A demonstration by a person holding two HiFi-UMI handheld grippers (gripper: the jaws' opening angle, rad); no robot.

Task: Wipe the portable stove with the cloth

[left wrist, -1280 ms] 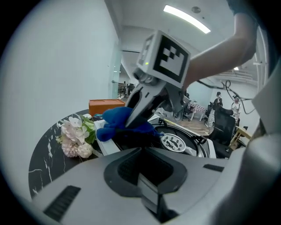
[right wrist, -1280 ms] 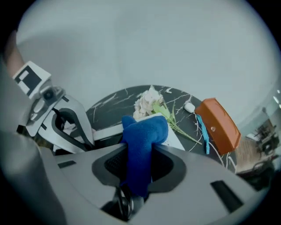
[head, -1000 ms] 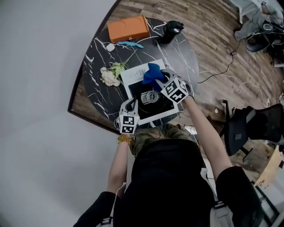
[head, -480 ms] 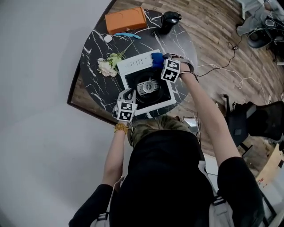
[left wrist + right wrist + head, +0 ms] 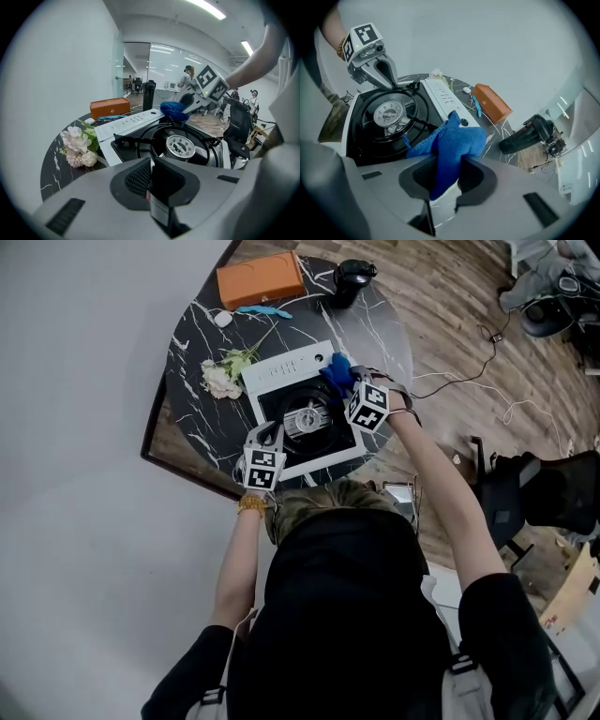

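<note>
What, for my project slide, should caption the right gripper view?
Right gripper, jaws having just closed further on a blue fluffy cloth, above the white portable stove.

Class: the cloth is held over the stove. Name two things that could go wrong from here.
1. The right gripper, whose jaws have just been closing on the blue cloth, pinches only a fold; its loose corner could snag on the black pot supports of the stove.
2. The left gripper, shut at the stove's near corner, may not steady it; a hard wipe could push it toward the flowers.
</note>
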